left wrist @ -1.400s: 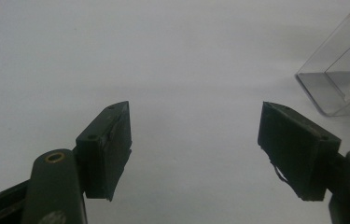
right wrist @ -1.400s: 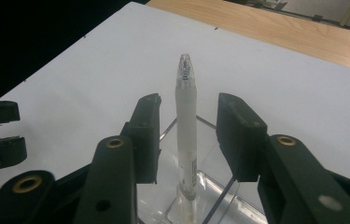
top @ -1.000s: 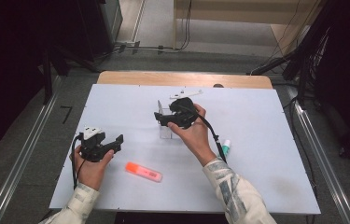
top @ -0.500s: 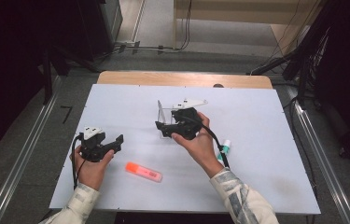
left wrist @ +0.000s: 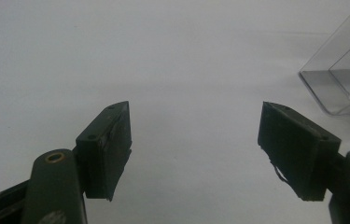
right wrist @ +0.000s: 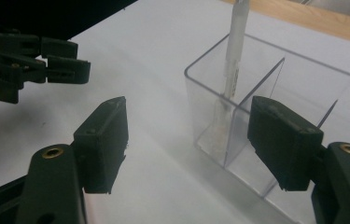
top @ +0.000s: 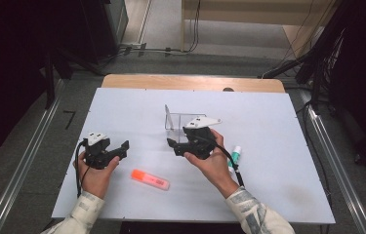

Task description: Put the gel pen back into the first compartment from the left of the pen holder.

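Clear divided organizer [right wrist: 275,116] sits on white table [top: 278,146] just ahead of right gripper [right wrist: 189,140], jaws wide apart, empty; its near wall rises between them, toward right jaw. White pen [right wrist: 233,51] upright inside. Left gripper [left wrist: 193,140] agape over bare tabletop; orange highlighter [top: 150,179] between hands.

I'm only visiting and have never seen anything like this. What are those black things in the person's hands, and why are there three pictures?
They are hand-held grippers, each with two black jaws. The high view looks down on the white table: left gripper, right gripper. The other two pictures come from cameras riding on the grippers, looking along the jaws. Both grippers are open and hold nothing.

On the table lie an orange highlighter and a green-and-white marker. A clear divided box stands just ahead of the right gripper, with a white pen upright in one compartment.
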